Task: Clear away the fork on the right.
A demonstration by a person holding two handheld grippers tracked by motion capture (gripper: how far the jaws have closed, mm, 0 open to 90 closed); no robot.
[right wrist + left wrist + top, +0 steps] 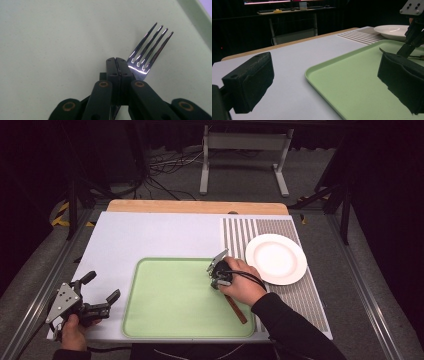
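A fork (pixel 147 53) with a brown wooden handle (pixel 236 309) lies low over the right part of the green tray (pixel 165 320). My right gripper (pixel 218 279) points down at the tray with its jaws shut. The fork's neck runs in under the closed pads and its tines stick out to their right in the right gripper view. The handle trails toward the tray's right rim. My left gripper (pixel 104 286) rests on the white mat left of the tray. Its jaws are wide open with nothing between them, and the left gripper view (pixel 324 82) shows the same.
A white plate (pixel 276 258) sits on the striped mat (pixel 300 295) right of the tray. A white mat (pixel 150 235) covers the table's left and back, with a wooden edge (pixel 197 206) behind it. A metal stand (pixel 245 150) and cables are on the floor beyond.
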